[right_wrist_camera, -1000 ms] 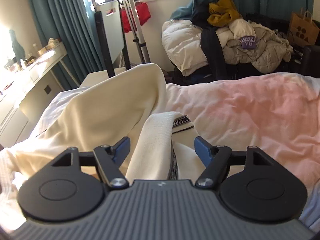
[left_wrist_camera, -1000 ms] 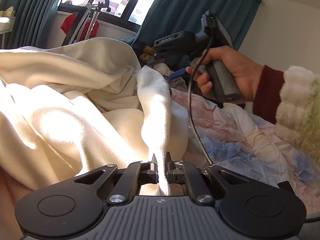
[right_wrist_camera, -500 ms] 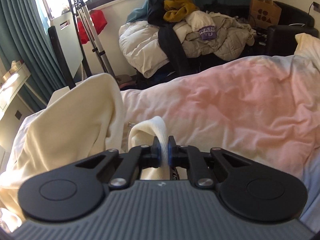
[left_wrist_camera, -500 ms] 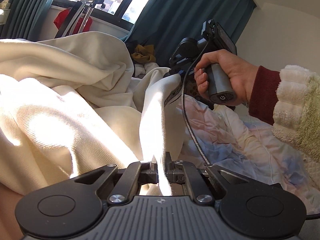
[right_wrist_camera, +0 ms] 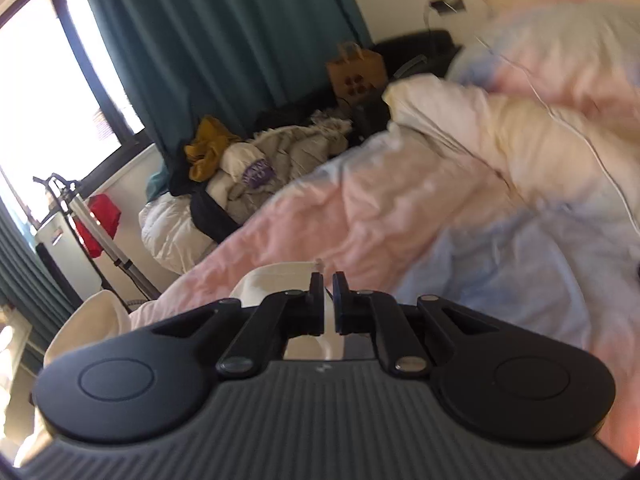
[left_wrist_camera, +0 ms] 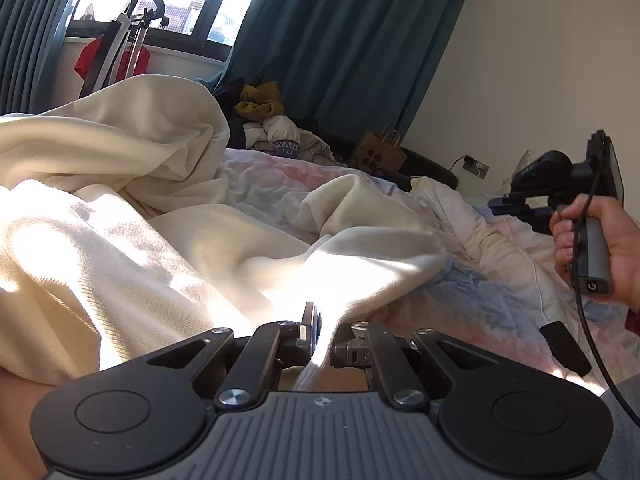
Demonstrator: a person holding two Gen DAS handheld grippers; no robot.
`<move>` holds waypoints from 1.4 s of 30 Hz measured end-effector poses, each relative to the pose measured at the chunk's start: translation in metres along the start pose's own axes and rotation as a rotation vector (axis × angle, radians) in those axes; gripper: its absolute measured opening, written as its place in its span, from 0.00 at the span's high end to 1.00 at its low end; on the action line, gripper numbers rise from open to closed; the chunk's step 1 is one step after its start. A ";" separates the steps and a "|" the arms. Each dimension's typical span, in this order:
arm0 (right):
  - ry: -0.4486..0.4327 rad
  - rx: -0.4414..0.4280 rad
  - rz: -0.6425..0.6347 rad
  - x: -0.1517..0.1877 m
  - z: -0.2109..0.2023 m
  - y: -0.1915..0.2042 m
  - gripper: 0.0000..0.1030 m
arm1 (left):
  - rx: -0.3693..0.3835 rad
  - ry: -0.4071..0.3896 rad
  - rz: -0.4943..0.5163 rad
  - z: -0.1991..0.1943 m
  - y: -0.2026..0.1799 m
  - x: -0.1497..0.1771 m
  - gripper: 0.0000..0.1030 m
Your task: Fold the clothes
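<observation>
A bed with a rumpled pink and pale blue duvet (left_wrist_camera: 460,304) fills both views. Over its left part lies the cream garment (left_wrist_camera: 132,248), bunched in broad sunlit folds; the left wrist view shows nearly all of it, while the right wrist view catches only a cream edge low at the left (right_wrist_camera: 276,284) and is blurred. Teal curtains (left_wrist_camera: 352,40) hang behind the bed, and below them sits a heap of other clothes (right_wrist_camera: 256,164) with a mustard piece on top, seen more fully from the right wrist. A brown paper bag (left_wrist_camera: 378,152) stands beside that heap.

The left gripper (left_wrist_camera: 326,334) is clamped on a ribbed white edge of the garment, the cloth running up between its narrow jaws. Only the left wrist view shows the person's right hand (left_wrist_camera: 600,252) wrapped around the grey handle of the other tool, off to the right above the duvet and clear of the garment. The right gripper (right_wrist_camera: 328,300) has its jaws drawn to a thin slit; whether a sliver of cloth sits in that slit cannot be told.
</observation>
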State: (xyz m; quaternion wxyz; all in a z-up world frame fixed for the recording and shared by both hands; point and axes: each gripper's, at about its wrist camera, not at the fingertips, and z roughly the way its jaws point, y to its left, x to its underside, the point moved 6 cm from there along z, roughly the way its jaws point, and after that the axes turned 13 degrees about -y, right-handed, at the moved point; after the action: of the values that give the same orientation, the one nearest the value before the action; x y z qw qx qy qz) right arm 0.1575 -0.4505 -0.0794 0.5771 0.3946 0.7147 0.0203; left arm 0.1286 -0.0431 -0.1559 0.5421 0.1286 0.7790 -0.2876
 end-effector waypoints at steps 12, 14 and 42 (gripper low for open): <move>0.322 -0.104 0.421 0.068 0.033 -0.066 0.89 | -0.115 0.031 -0.036 -0.011 -0.005 0.001 0.94; 0.359 -0.128 0.405 0.075 0.049 -0.057 0.88 | -0.125 0.030 -0.051 -0.018 -0.007 0.001 0.94; 0.073 -0.187 0.250 0.039 0.133 -0.026 0.93 | -0.123 -0.003 -0.124 0.007 0.009 -0.003 0.94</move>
State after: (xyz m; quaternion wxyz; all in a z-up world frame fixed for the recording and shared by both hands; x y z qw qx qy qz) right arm 0.2548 -0.5021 -0.1676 0.5779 0.4239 0.6756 0.1727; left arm 0.1402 -0.0396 -0.1575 0.5313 0.0462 0.8009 -0.2723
